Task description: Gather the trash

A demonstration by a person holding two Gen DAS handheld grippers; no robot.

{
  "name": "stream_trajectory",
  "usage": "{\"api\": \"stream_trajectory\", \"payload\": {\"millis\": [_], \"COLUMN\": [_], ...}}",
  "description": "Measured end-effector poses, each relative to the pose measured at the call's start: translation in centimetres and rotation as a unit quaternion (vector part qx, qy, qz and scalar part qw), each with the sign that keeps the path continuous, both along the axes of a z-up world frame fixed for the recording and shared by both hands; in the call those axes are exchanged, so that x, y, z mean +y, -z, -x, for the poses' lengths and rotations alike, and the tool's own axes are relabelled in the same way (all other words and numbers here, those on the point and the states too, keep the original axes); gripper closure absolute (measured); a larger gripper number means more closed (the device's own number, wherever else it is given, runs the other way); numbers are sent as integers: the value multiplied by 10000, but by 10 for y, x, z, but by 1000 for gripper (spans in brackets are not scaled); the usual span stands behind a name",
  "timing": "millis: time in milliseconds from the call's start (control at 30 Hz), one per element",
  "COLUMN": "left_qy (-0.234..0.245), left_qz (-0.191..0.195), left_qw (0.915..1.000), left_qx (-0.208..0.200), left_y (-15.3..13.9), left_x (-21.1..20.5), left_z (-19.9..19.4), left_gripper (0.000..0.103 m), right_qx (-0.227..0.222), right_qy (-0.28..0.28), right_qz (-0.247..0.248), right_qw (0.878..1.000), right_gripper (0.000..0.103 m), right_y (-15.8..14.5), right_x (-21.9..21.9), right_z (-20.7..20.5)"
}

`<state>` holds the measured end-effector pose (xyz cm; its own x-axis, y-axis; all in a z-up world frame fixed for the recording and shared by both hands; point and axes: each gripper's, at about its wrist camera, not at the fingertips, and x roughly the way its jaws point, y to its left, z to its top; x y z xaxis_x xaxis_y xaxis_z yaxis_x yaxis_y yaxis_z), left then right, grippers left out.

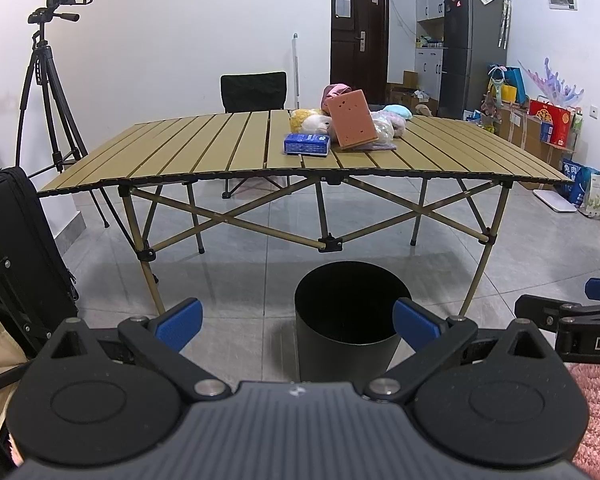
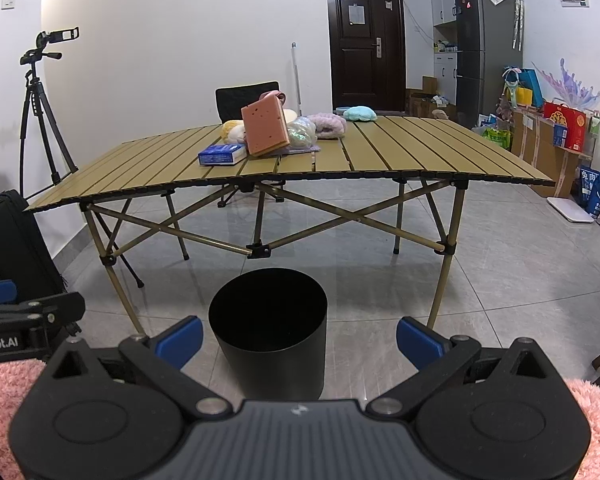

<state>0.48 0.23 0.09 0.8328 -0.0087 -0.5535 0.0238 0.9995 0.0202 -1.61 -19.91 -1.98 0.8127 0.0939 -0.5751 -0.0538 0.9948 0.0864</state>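
Note:
A black round trash bin [image 1: 350, 314] stands on the floor in front of a folding slatted table [image 1: 204, 152]; it also shows in the right wrist view [image 2: 270, 328]. On the table lie a blue tissue pack [image 1: 307, 144] [image 2: 222, 155], a pink sponge [image 1: 352, 119] [image 2: 265, 127] leaning upright, and a heap of soft items and a plastic bag [image 1: 384, 128] [image 2: 302, 132]. My left gripper [image 1: 298, 322] is open and empty, low, just before the bin. My right gripper [image 2: 300, 340] is open and empty, beside the left one.
A black suitcase [image 1: 20, 248] stands at the left. A tripod with a camera [image 1: 52, 80] is behind the table's left end, a black chair [image 1: 254, 92] behind its middle. Boxes and bags [image 1: 548, 124] line the right wall by a fridge [image 1: 472, 44]. Pink fluffy fabric [image 2: 4, 396] lies under the grippers.

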Motion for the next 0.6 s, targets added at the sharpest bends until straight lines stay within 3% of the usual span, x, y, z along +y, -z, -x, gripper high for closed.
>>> {"api": "stream_trajectory", "payload": {"millis": [600], "left_qy": [8], "left_qz": [-10], "left_qw": [10000], "left_qx": [-21], "left_y": [0], "left_x": [-1], "left_z": [0], "left_gripper": [0], "right_qx": [-5], "right_qy": [-5], "right_qz": [6], "right_qw": [10000], "right_gripper": [0], "right_y": [-1], "right_x": [1], "right_z": [-2]}}
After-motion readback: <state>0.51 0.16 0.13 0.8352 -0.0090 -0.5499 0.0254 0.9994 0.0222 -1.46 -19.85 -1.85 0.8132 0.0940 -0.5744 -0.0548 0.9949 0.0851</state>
